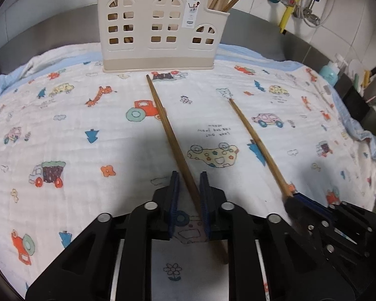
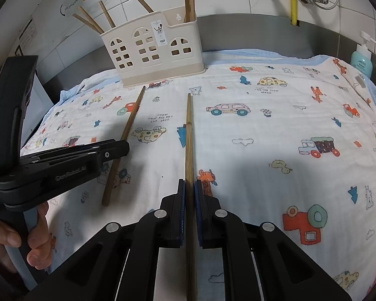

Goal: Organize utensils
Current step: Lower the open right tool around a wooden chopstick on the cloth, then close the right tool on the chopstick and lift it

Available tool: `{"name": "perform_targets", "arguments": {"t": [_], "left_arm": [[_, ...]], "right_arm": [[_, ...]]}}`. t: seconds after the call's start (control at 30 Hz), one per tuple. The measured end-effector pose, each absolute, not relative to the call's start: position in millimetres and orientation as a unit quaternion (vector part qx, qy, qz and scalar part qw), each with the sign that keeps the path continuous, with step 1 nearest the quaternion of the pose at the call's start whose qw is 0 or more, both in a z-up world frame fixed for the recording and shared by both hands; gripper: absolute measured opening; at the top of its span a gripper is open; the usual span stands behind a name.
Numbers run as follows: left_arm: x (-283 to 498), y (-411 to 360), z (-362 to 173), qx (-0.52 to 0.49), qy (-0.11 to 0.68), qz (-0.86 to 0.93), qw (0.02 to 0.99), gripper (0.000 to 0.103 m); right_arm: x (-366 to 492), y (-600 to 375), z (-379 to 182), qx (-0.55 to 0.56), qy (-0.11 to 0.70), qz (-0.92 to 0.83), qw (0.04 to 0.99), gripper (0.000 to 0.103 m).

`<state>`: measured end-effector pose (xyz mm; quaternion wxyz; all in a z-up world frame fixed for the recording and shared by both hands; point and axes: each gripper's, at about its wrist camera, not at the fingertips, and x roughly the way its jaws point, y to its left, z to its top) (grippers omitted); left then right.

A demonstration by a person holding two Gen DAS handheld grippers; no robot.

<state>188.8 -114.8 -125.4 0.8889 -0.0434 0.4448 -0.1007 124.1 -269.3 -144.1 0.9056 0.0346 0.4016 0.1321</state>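
Two brown wooden chopsticks lie on a patterned cloth in front of a beige house-shaped utensil holder (image 1: 155, 25) that stands with several chopsticks in it. My left gripper (image 1: 190, 179) is open, its jaws on either side of the left chopstick (image 1: 168, 128), which rests on the cloth. My right gripper (image 2: 189, 184) is shut on the right chopstick (image 2: 188, 130). The right gripper also shows in the left wrist view (image 1: 292, 195), on its chopstick (image 1: 255, 140). The left gripper (image 2: 124, 148) and the left chopstick (image 2: 130, 123) show in the right wrist view, as does the holder (image 2: 150, 50).
The white cloth (image 1: 62, 125) with cartoon vehicles covers a steel counter. A tiled wall with pipes and valves (image 1: 288, 0) stands behind. A blue soap bottle (image 2: 362, 61) and dark containers (image 1: 358, 100) stand at the far right edge.
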Motion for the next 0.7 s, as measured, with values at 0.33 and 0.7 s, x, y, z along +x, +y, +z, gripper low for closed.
{"name": "perform_targets", "arguments": {"t": [0.33,0.7], "left_arm": [[194,-109,-124,-0.055,0.454,-0.098,0.884,0.009],[193,-110,-125,-0.056,0.454,-0.102,0.883,0.01]], "right_arm": [[118,-270,-143,0.028,0.401,0.134,0.906,0.008],[106,-264,-144,-0.002,0.391,0.13,0.911,0.01]]}}
